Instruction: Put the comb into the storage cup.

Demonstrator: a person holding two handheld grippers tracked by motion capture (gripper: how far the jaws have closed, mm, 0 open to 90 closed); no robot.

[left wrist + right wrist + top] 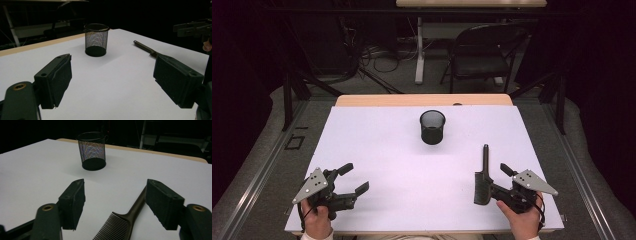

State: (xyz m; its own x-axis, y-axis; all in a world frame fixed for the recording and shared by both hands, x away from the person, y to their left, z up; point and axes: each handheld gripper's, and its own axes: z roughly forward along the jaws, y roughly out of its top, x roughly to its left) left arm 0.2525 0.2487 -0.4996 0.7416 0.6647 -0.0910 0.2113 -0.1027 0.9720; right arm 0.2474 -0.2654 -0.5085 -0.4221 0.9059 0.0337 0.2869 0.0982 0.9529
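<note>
Comb (482, 175) flat on counter (377, 145), lower right of high view, between open jaws of right gripper (493, 177), untouched. Left gripper (354, 178) open, empty, lower left. Advice: close squarely across handle, lift level toward mesh cup (432, 127).

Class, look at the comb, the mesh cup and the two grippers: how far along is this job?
Nothing looks done: the black wire-mesh cup stands empty. In hand: the right gripper has its jaws open around the dark plastic comb, which lies flat on the white table, not yet gripped. The left gripper waits open. Gripping and lifting remain.
</note>
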